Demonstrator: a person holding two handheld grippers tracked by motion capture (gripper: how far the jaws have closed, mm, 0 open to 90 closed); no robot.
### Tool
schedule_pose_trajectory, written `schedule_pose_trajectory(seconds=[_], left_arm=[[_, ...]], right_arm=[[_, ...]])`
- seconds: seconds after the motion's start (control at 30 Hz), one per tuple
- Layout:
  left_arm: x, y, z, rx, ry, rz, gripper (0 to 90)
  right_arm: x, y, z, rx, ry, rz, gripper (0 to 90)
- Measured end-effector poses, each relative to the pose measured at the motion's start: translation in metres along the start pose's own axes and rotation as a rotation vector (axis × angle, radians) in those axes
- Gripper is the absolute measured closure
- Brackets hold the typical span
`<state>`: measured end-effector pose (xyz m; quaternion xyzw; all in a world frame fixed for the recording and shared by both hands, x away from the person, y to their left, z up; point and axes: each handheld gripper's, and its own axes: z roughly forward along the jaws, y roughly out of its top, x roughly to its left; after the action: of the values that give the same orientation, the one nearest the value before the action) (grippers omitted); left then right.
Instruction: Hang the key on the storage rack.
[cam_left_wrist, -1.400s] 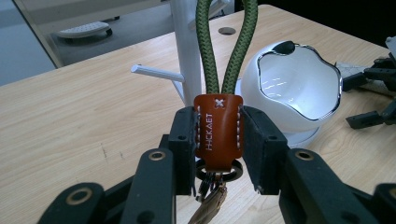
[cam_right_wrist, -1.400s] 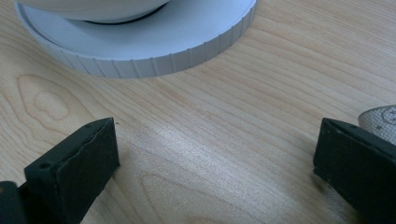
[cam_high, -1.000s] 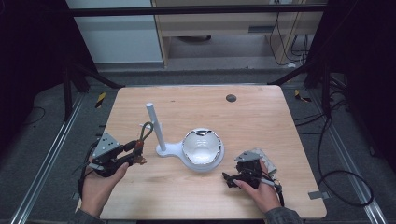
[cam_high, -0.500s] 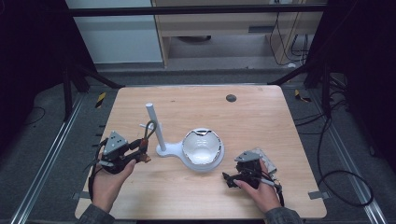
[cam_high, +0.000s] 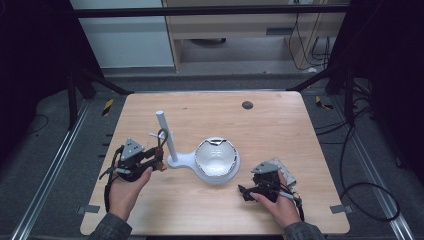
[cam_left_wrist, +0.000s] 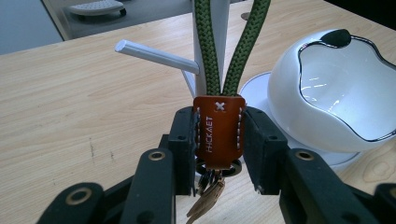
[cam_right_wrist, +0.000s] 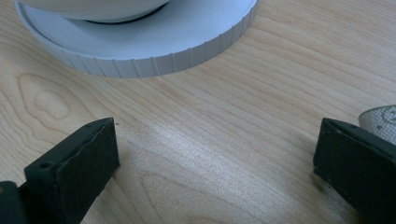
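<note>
Two fingers of my left gripper (cam_left_wrist: 218, 154) clamp the brown leather tab of the keychain (cam_left_wrist: 219, 133), keys dangling beneath. Since a second ago this gripper has moved in toward the white stand (cam_high: 167, 137) and sunk a little; the green cord loop (cam_left_wrist: 231, 46) now rises in front of the upright post, beside the short side peg (cam_left_wrist: 156, 55). I judge that the hanging step is near its end, though I cannot tell whether the loop is over the peg. My right gripper (cam_high: 252, 190) has stayed put, resting on the table (cam_high: 280, 120) with fingers wide apart and holding nothing, just beside the stand's round base (cam_right_wrist: 154, 51). The white bowl (cam_high: 216, 157) sits close on the right, so my withdrawal path lies back and left, where bare table runs to the near edge.
</note>
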<state>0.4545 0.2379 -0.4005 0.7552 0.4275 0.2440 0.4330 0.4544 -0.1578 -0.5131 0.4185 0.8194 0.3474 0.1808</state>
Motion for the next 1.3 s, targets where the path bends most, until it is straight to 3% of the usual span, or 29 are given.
schedule_pose_trajectory(seconds=[0.53,0.9,1.0,1.03,1.3], left_arm=[[-0.001,-0.002,0.009,-0.014,0.025,0.006,65.5],[0.002,-0.003,0.01,-0.024,0.008,-0.014,61.7],[0.003,-0.007,0.01,-0.033,0.015,-0.012,48.7],[0.004,-0.01,0.009,-0.036,0.017,-0.007,39.2],[0.019,-0.04,0.019,-0.031,0.063,0.024,17.7]], right_arm=[[0.0,0.0,0.0,-0.001,0.003,-0.007,0.2],[0.0,0.0,0.0,0.001,0.004,0.0,0.2],[0.0,0.0,-0.001,0.001,0.004,0.0,0.2],[0.0,-0.001,-0.001,0.0,0.006,-0.002,0.2],[0.0,-0.001,-0.001,0.001,0.002,0.003,0.4]])
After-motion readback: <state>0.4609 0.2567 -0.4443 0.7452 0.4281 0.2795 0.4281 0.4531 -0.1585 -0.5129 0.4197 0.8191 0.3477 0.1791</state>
